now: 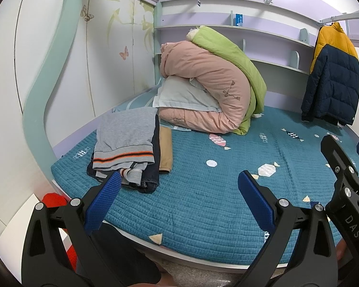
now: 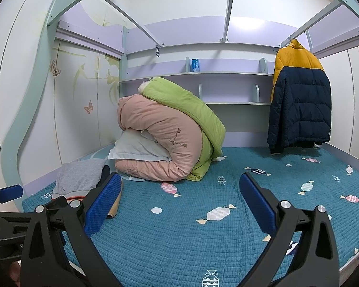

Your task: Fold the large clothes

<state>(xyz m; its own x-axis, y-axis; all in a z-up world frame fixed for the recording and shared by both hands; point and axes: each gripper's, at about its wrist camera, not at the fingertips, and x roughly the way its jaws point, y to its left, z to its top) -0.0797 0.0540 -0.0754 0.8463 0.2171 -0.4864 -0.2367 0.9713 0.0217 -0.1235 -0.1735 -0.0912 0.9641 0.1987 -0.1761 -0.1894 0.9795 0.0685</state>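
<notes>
Both tools wide open and carrying nothing: the left tool (image 1: 179, 198) hovers over the near edge of the bed (image 1: 203, 215), and the right tool (image 2: 180, 201) sits alongside it, blue pads spread well apart. Looks like a between-garments moment. A stack of folded clothes (image 1: 129, 148) sits at the bed's left side, grey striped top uppermost, dark denim beneath, a tan piece beside it. The large garment not yet folded seems to be the yellow-and-navy puffer jacket (image 2: 299, 100), hanging from a rail at the far right corner, its hem just above the bed. Next move, by my read: reach across, lift it off its hanger and lay it flat. That calls for both tools, since it's bulky and slippery-looking. Room is good: the teal quilt is open across the middle and right. The rolled pink and green duvets (image 2: 170, 131) crowd the back left, shelves run behind, and the bed's right edge lies close under the jacket.
</notes>
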